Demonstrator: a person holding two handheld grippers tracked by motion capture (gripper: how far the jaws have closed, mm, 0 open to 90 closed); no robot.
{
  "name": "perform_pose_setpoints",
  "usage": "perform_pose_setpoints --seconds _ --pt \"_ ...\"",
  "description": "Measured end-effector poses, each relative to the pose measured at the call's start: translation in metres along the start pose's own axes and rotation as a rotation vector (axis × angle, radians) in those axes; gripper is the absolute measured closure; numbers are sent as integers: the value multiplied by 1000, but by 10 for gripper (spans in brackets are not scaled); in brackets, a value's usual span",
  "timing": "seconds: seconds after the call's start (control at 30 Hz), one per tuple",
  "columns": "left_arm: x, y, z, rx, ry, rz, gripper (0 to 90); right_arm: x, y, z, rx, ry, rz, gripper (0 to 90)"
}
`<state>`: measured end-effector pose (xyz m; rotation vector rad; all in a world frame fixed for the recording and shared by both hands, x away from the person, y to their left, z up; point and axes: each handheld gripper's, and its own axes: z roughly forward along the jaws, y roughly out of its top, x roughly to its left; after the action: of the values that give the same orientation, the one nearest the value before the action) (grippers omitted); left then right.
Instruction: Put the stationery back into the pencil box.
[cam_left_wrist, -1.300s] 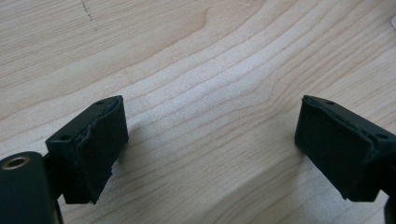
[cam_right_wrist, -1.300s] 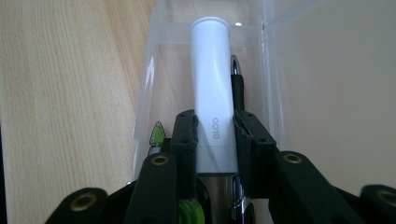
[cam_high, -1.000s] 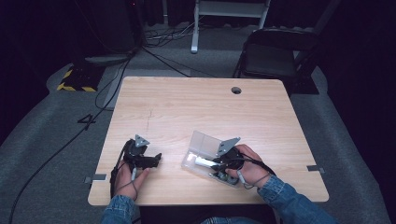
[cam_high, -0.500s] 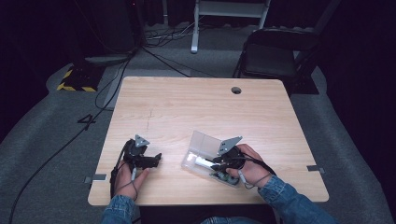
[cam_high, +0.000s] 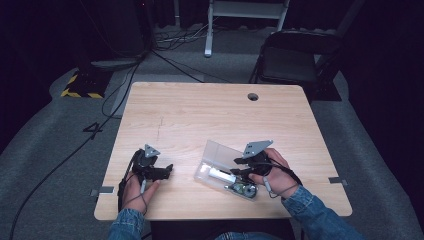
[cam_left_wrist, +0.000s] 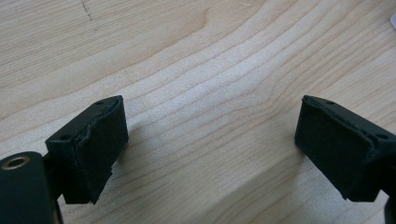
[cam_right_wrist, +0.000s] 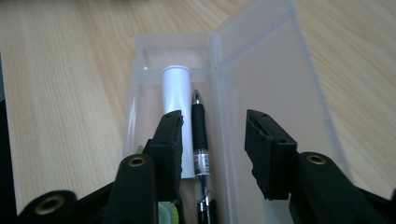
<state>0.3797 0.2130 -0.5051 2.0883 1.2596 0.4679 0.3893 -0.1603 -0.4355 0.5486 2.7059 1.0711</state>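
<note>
A clear plastic case (cam_high: 216, 156) lies open near the table's front edge, its lid (cam_right_wrist: 271, 70) folded out flat. Inside lie a white tube (cam_right_wrist: 176, 93) and a black pen (cam_right_wrist: 200, 126) side by side, with something green (cam_high: 245, 189) at the near end. My right gripper (cam_right_wrist: 213, 123) hovers just over the case, also seen from above (cam_high: 239, 173). Its jaws have just been opening and the pads press on nothing; the pen lies below the gap. My left gripper (cam_left_wrist: 210, 121) rests open on bare wood, left of the case (cam_high: 162, 172).
The wooden table (cam_high: 200, 115) has a round cable hole (cam_high: 253, 96) near its far edge. A black folding chair (cam_high: 295, 55) stands behind the table, and cables (cam_high: 60, 165) trail over the grey floor at the left.
The right gripper has lifted slightly off the case's contents and its jaws stand wider. The left hand and the case have stayed put.
</note>
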Motion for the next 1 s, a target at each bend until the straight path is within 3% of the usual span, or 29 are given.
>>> perform_pose_setpoints --seconds 0.6,1.0 --pt "0 0 0 1 -1 0 100 -38 -9 -48 -112 -172 114 424" --pt "7 -2 -2 -1 3 -4 100 -61 -26 -62 -110 -233 182 358"
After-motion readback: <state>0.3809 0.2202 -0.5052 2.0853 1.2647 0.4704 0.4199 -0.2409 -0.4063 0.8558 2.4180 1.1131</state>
